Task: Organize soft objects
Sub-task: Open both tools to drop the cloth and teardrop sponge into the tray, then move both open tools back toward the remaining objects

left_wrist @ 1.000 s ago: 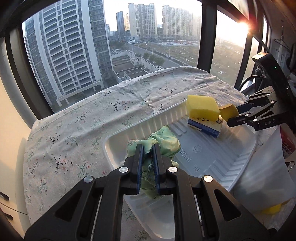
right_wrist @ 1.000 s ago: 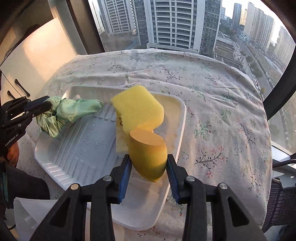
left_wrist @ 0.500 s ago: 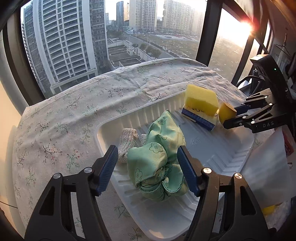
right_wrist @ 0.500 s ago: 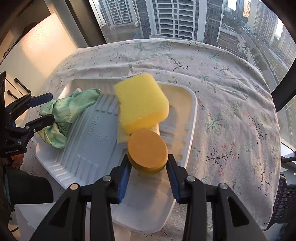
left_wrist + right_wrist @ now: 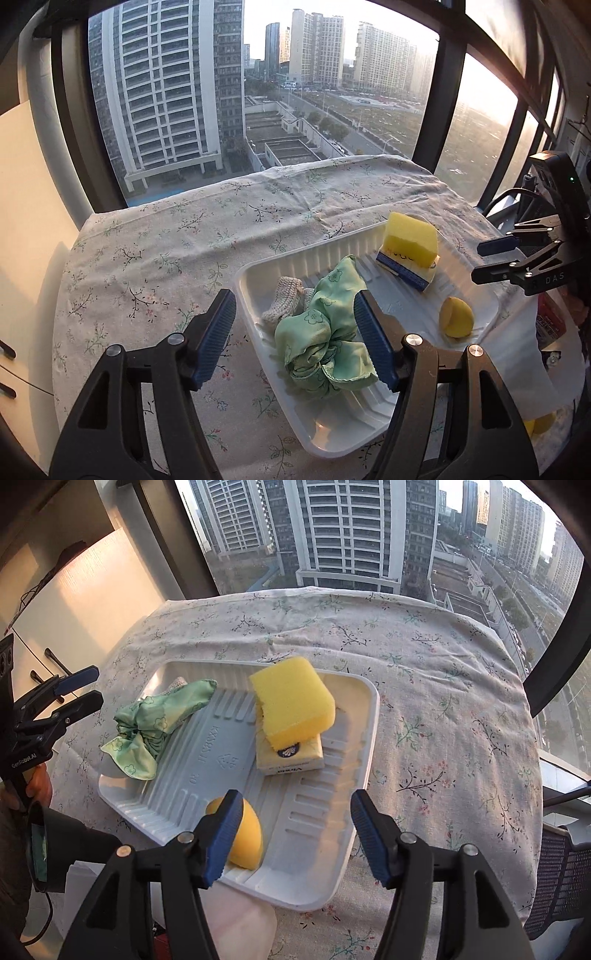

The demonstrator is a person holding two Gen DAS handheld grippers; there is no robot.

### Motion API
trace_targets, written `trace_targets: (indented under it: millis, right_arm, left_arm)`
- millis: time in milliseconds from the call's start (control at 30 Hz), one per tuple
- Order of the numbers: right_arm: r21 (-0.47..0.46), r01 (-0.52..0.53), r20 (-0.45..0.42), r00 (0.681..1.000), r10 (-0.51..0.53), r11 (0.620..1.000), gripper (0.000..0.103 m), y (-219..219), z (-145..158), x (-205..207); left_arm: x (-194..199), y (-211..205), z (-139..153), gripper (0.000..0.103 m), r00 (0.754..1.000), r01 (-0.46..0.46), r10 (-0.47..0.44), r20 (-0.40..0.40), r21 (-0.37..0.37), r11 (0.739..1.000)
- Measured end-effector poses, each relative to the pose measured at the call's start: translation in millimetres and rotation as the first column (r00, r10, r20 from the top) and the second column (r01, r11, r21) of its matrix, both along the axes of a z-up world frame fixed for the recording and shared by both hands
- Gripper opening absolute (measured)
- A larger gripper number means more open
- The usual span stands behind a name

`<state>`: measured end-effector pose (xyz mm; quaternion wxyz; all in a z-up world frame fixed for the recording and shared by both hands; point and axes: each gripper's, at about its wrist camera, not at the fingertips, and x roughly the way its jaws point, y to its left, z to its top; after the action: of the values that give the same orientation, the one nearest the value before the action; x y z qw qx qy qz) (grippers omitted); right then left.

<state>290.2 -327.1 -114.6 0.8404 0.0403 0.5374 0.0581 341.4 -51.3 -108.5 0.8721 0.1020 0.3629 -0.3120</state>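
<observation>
Partly hidden: knit piece (image 5: 282, 300) under green cloth (image 5: 325, 332).

Left hand-held gripper (image 5: 291, 336) agape; right hand-held gripper (image 5: 291, 834) opening.

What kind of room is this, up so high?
Probably a high-rise flat: big dark-framed windows look out on tower blocks, and a table under a floral cloth holds a white tray of soft household bits.
</observation>
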Motion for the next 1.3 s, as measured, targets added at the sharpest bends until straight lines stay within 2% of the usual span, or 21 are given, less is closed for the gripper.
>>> trace_targets:
  millis: [400,567,800,1300]
  right_arm:
    - [0.04,0.158,0.011,0.987,-0.159,0.987,0.064,-45,7,-38]
    - [0.025,0.204,0.012,0.979,-0.205,0.979,0.064,-62,4,-62]
    - [0.027,0.24,0.007,0.971,-0.24,0.97,0.064,-77,-1,-100]
    - [0.022,0.268,0.006,0.963,-0.268,0.963,0.064,-81,-18,-193]
  left_arm:
    - [-15,58,-2,0.065,0.984,-0.18,0.179,-0.019,-0.017,0.984]
    - [-31,82,-7,0.065,0.972,-0.235,0.235,-0.026,-0.011,0.972]
    - [-62,105,-17,0.065,0.961,-0.276,0.275,-0.039,-0.01,0.961]
    - [-133,138,-54,0.065,0.94,-0.316,0.312,-0.139,-0.01,0.949]
